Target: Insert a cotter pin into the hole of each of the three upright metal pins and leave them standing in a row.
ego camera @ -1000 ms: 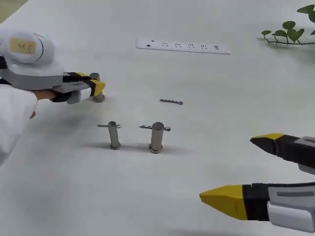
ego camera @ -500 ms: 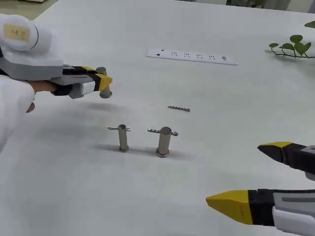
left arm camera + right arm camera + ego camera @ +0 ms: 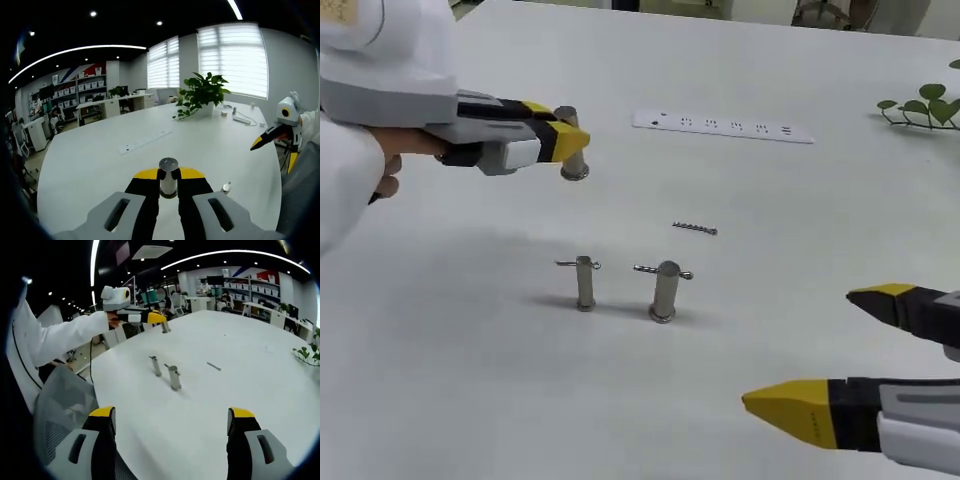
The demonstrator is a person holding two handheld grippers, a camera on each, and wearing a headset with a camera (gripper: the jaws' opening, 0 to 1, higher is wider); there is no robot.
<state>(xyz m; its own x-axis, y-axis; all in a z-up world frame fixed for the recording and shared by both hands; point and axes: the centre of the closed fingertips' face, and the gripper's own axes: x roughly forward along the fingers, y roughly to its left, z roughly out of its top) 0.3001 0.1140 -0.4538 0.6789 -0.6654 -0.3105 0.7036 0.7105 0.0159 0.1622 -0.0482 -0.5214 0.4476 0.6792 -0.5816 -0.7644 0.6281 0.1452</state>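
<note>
Left gripper point(image 3: 569, 141) has carried the third metal pin point(image 3: 574, 167) up and toward the far edge of the table point(image 3: 470, 380) since a second ago. It now sits farther from the two standing pins and closer to the power strip point(image 3: 723, 126). Its jaws are clamped on the pin's shank. In the left gripper view the pin stands upright between the yellow tips, with its flat head showing above them. In the head view the pin's head and flanged foot stick out above and below the tips. The foot looks clear of the tabletop, though contact cannot be ruled out. No cotter pin can be made out in this one. Nearer the near edge, the left standing pin point(image 3: 585, 290) and the right standing pin point(image 3: 665, 297) are upright, side by side and apart. Each has a cotter pin through its top, the left cotter pin point(image 3: 577, 264) and the right cotter pin point(image 3: 661, 271), both lying crosswise. A loose cotter pin point(image 3: 695, 229) lies flat on the table between those two pins and the power strip, well apart from both grippers. Right gripper point(image 3: 798, 347) hangs by the near right corner. Its jaws are spread wide with nothing between them, well apart from the pins. A plant point(image 3: 920, 105) sits at the far right edge.
</note>
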